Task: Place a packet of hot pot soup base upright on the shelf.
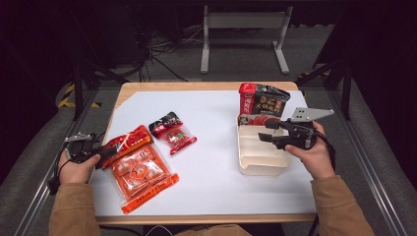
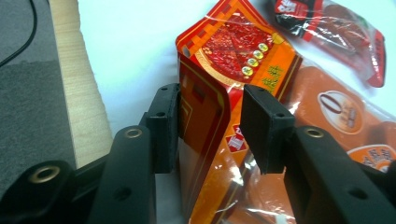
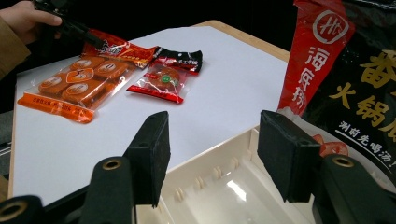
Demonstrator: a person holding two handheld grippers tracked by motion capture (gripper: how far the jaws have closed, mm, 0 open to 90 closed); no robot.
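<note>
Two grippers work at a white-topped table. The left gripper addresses a red-and-orange sauce pouch at the table's near left, lying partly over a clear pack of orange cakes. In the left gripper view the pouch's near end stands between the two jaws, the left pad against its folded edge, the right pad just beside its printed face, with contact there not certain; the jaws are partly closed and not yet clearly clamped. The pouch is judged light, soft and glossy, likely to buckle or slide, so the stiffer sealed end between the pads seems the best hold. The right gripper hovers with jaws apart and empty above a cream tray, beside a red-and-black packet.
</note>
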